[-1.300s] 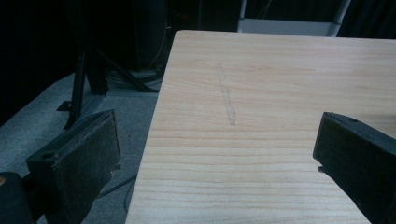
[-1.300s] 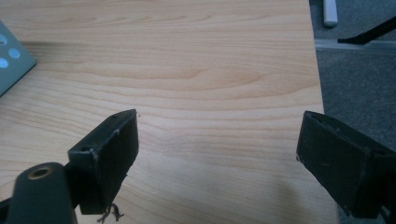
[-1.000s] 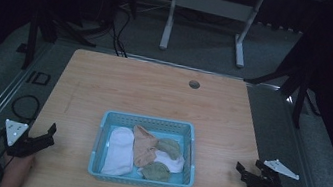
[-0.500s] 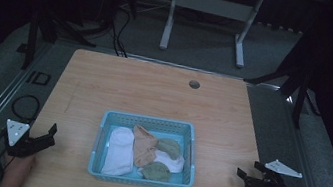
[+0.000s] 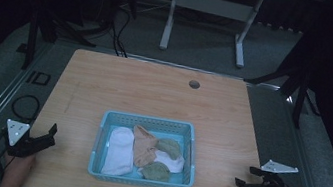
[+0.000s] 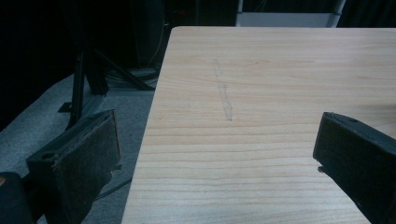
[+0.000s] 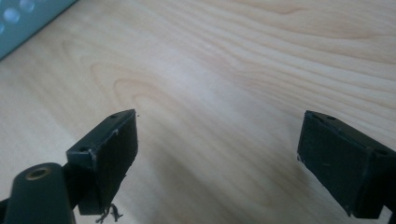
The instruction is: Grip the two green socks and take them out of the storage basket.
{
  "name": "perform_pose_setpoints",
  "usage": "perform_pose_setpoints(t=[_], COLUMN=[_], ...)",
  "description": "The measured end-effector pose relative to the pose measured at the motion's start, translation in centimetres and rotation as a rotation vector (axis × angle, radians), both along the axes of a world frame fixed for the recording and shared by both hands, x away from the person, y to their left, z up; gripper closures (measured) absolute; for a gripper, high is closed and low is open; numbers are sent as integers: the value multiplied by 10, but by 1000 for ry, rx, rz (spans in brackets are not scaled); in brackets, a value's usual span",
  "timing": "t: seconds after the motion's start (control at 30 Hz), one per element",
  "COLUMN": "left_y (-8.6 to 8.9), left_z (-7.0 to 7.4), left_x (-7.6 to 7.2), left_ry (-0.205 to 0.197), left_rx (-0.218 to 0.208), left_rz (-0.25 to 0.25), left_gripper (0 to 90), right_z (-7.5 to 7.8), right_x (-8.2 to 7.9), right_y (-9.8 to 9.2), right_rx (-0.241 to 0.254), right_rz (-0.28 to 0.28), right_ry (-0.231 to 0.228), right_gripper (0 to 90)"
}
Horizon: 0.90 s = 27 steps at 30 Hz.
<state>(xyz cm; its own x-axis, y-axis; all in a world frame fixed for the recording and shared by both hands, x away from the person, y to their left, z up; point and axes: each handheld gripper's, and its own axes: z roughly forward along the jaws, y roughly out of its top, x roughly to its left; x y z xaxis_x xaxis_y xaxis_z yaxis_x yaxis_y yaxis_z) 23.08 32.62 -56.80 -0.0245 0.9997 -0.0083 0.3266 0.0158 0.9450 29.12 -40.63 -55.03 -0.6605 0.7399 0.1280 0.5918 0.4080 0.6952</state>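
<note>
Dark floor and stands are surrounding a pale wooden surface (image 5: 154, 96) in the high view, where a blue basket (image 5: 149, 124) of socks (image 5: 120, 151) is sitting near the front edge; the left tongs (image 5: 43, 140) are staying put, while the right tongs (image 5: 246, 183) are drifting slightly back, suggesting no reach has begun. Left gripper view: jaws gaping wide, holding nothing, over bare wood. Right gripper view: jaws equally wide and empty, the basket's corner (image 7: 28, 18) showing far off.

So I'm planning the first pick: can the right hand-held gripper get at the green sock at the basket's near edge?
Probably yes. The right hand-held gripper is open, bare table lies between it and the basket, and the green sock lies uncovered.
</note>
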Motion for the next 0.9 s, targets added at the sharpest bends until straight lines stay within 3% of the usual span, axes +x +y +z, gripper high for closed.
perform_pose_setpoints(t=[0.3,0.53,0.63,0.9], left_y=[0,0,0,0], left_z=[0,0,0,0], left_x=[0,0,0,0], left_ry=[1,3,3,4], left_rx=[0,2,0,0], left_rz=[1,1,1,1], left_gripper=[4,4,3,4], right_z=[8,16,19,22], right_x=[2,5,4,5], right_y=[6,8,13,22], right_rx=[-71,-109,-156,-193], right_rz=[84,110,136,173], right_ry=[75,124,148,168], right_gripper=[119,127,128,127])
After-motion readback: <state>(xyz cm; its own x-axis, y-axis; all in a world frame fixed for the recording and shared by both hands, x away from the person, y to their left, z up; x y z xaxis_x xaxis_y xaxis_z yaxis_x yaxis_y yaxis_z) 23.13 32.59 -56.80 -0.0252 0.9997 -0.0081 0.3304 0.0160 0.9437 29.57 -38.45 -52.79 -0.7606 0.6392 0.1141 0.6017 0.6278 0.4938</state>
